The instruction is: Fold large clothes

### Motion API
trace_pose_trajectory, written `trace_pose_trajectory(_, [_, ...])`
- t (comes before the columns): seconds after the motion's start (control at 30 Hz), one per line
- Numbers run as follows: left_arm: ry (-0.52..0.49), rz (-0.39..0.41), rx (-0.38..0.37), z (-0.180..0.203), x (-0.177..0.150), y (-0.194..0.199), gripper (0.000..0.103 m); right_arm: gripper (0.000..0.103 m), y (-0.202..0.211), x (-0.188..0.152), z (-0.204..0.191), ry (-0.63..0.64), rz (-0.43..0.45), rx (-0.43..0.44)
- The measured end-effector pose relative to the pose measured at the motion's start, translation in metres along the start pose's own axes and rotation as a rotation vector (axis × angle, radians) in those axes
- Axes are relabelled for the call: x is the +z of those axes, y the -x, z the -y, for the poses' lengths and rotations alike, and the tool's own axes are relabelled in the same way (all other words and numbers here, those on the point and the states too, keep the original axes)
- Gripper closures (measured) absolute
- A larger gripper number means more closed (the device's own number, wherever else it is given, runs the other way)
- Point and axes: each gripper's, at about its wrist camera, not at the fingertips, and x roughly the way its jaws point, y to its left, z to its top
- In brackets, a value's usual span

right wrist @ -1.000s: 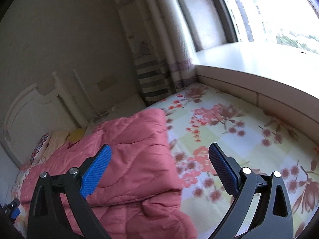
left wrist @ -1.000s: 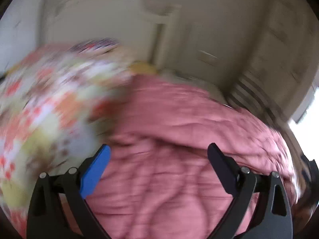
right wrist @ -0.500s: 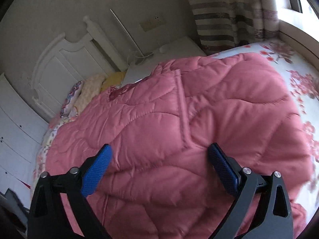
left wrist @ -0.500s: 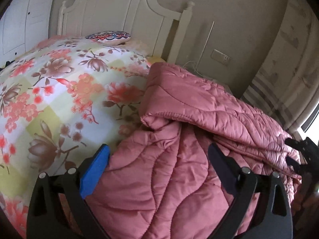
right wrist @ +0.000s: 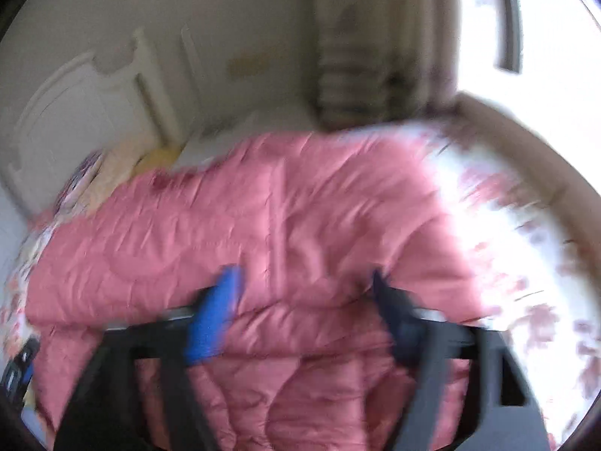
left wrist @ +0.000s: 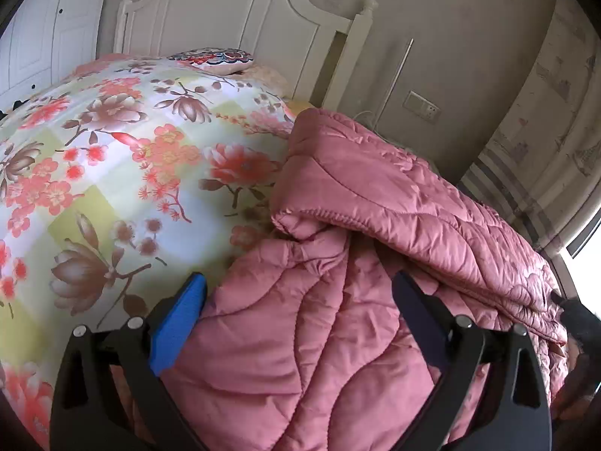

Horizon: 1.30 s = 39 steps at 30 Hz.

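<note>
I see my left gripper [left wrist: 296, 293] spread wide over the pink quilted coat [left wrist: 375, 225] (gripping nothing); my right gripper [right wrist: 304, 285], blurred, has just been widening, pads clear of it.

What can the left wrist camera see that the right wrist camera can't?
Only the left wrist view shows the white cupboard doors, the wall socket, and big clear flowers on the bedspread. Only the right wrist view, which is blurry, shows the bright window and the ledge beside the bed. Both show the pink quilted coat lying on the bed, the white headboard, the patterned cushion, the striped curtain, and a hand-held gripper with jaws apart over the coat.
</note>
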Motion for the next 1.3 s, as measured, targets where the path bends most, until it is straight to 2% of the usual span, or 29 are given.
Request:
trace_pose_trajectory(0.07, [-0.003, -0.002, 0.001, 0.0, 0.001, -0.001, 0.005, 0.017, 0.018, 0.006, -0.014, 0.05, 0.085, 0.005])
trace_pose_trajectory(0.2, [-0.009, -0.002, 0.007, 0.001, 0.001, 0.0, 0.005, 0.017, 0.015, 0.005, -0.069, 0.268, 0.091, 0.03])
trace_pose_trajectory(0.3, [-0.004, -0.011, 0.004, -0.001, 0.002, -0.001, 0.005, 0.016, -0.003, -0.005, -0.098, 0.399, 0.038, 0.003])
trace_pose_trajectory(0.37, [-0.014, -0.037, 0.008, 0.0, 0.006, 0.0, 0.005, 0.016, -0.037, -0.02, -0.106, 0.456, -0.122, -0.031])
trace_pose_trajectory(0.4, [-0.013, -0.047, -0.004, 0.001, 0.012, 0.003, 0.005, 0.016, -0.048, -0.025, -0.104, 0.45, -0.155, -0.022])
trace_pose_trajectory(0.43, [-0.003, -0.044, -0.026, 0.002, 0.018, 0.008, 0.005, 0.016, -0.048, -0.028, -0.098, 0.425, -0.13, 0.001])
trace_pose_trajectory(0.53, [-0.006, -0.031, -0.087, 0.016, 0.044, 0.018, 0.005, 0.01, -0.05, -0.026, -0.089, 0.379, -0.14, 0.018])
trace_pose_trajectory(0.63, [-0.083, -0.029, -0.091, 0.046, 0.067, 0.012, 0.005, 0.008, -0.05, -0.026, -0.088, 0.363, -0.149, 0.029])
trace_pose_trajectory(0.73, [-0.19, -0.066, -0.1, 0.076, 0.067, -0.014, 0.005, 0.008, -0.049, -0.025, -0.08, 0.355, -0.15, 0.039])
trace_pose_trajectory(0.77, [-0.222, -0.104, -0.092, 0.082, 0.062, -0.027, 0.005, 0.008, -0.052, -0.023, -0.081, 0.355, -0.151, 0.039])
trace_pose_trajectory(0.8, [-0.256, -0.172, -0.032, 0.086, 0.051, -0.051, 0.005, 0.008, -0.054, -0.022, -0.079, 0.354, -0.151, 0.04])
trace_pose_trajectory(0.83, [-0.271, -0.206, 0.0, 0.086, 0.043, -0.064, 0.004, 0.008, -0.054, -0.023, -0.079, 0.355, -0.15, 0.041])
trace_pose_trajectory(0.9, [-0.351, -0.164, 0.034, 0.091, 0.029, -0.07, 0.002, 0.007, -0.055, -0.021, -0.08, 0.355, -0.15, 0.045])
trace_pose_trajectory(0.97, [-0.345, -0.185, 0.031, 0.092, 0.033, -0.068, 0.002, 0.007, -0.055, -0.021, -0.08, 0.355, -0.149, 0.044])
trace_pose_trajectory(1.03, [-0.255, -0.204, -0.042, 0.088, 0.055, -0.061, 0.002, 0.007, -0.055, -0.022, -0.08, 0.353, -0.149, 0.044])
trace_pose_trajectory(1.1, [-0.197, -0.169, -0.1, 0.086, 0.077, -0.056, 0.002, 0.007, -0.054, -0.022, -0.081, 0.351, -0.148, 0.044])
trace_pose_trajectory(1.13, [-0.188, -0.14, -0.101, 0.088, 0.09, -0.057, 0.002, 0.007, -0.054, -0.022, -0.08, 0.351, -0.147, 0.044])
trace_pose_trajectory(1.2, [-0.199, -0.134, -0.078, 0.093, 0.107, -0.07, 0.002, 0.007, -0.054, -0.022, -0.08, 0.349, -0.146, 0.045])
trace_pose_trajectory(1.27, [-0.2, -0.189, -0.071, 0.092, 0.114, -0.098, 0.002, 0.007, -0.054, -0.022, -0.08, 0.348, -0.148, 0.047])
trace_pose_trajectory(1.3, [-0.187, -0.263, -0.043, 0.086, 0.114, -0.123, 0.002, 0.007, -0.054, -0.022, -0.081, 0.347, -0.147, 0.048])
